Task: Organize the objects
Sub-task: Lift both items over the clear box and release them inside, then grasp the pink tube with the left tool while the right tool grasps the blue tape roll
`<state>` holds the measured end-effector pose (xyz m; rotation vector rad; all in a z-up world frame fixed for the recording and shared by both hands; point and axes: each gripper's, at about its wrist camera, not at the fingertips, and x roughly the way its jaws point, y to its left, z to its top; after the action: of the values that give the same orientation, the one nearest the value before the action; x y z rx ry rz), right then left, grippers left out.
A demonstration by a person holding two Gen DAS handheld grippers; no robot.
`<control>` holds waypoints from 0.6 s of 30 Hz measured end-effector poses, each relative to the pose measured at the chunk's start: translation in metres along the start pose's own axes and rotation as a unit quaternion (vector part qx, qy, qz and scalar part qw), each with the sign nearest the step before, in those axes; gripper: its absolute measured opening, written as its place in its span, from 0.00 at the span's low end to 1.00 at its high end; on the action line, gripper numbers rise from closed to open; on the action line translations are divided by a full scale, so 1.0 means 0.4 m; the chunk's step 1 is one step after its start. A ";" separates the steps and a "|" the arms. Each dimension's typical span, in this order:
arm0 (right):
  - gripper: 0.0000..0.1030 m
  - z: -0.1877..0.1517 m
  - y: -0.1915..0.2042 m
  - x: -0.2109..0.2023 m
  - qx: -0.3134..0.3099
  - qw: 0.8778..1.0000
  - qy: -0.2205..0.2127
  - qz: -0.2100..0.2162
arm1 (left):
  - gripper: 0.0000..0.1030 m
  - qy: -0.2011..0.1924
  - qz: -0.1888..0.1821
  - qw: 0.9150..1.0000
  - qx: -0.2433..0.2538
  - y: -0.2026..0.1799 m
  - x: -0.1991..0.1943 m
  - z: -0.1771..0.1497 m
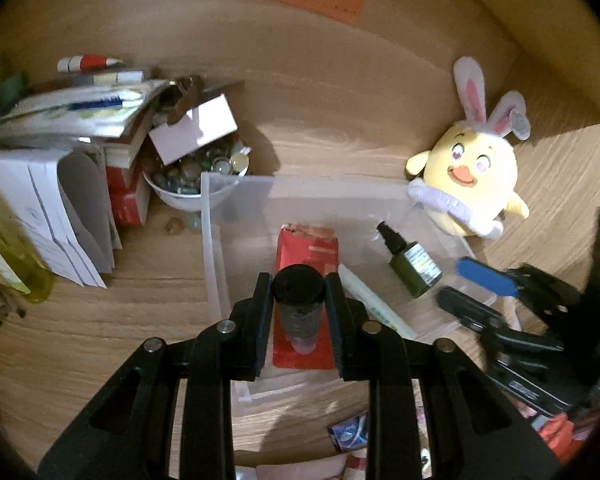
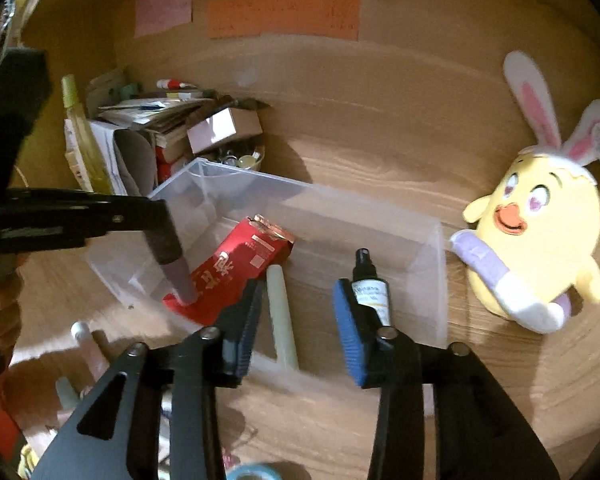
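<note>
Clear plastic bin (image 2: 432,280) – matt wood desk (image 1: 340,120) – plush chick (image 2: 540,240).

my left wrist view: close, angled down into clear bin (image 1: 216,248) | my right: same, from beside | shared: bin, plush chick (image 2: 540,236)

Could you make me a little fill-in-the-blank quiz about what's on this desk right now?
1. The left gripper is shut on a dark ____-capped tube.
2. The red packet lies inside the clear plastic ____.
3. The yellow plush chick wears ____ ears.
4. The right gripper holds ____.

Missing words: black; bin; bunny; nothing
</note>
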<state>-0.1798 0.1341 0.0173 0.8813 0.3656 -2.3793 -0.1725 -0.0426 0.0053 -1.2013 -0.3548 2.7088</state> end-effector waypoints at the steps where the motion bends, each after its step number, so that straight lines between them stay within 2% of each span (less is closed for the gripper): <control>1: 0.38 -0.006 -0.001 -0.010 0.000 1.000 -0.002 -0.001 | 0.25 -0.001 0.000 1.000 -0.001 0.000 0.001 -0.001; 4: 0.41 -0.030 -0.005 -0.033 0.004 1.000 -0.001 0.001 | 0.25 -0.003 0.002 1.000 0.002 -0.004 -0.007 -0.004; 9: 0.42 -0.077 -0.007 -0.055 0.017 1.000 0.007 0.013 | 0.26 -0.004 0.035 0.999 0.028 -0.023 -0.028 -0.026; 11: 0.46 -0.098 -0.004 -0.066 0.018 1.000 0.009 0.012 | 0.30 -0.003 0.045 0.998 0.031 -0.023 -0.040 -0.037; 15: 0.47 -0.132 -0.001 -0.077 0.022 1.000 0.017 0.013 | 0.43 -0.019 0.074 0.996 0.039 -0.022 -0.076 -0.055; 18: 0.47 -0.154 0.003 -0.084 0.026 0.999 0.022 0.012 | 0.47 -0.030 0.078 0.996 0.042 -0.022 -0.109 -0.072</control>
<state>-0.1269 0.1738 -0.0064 0.9570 0.3104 -2.3607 -0.1216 -0.0403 0.0200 -1.1739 -0.1592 2.8651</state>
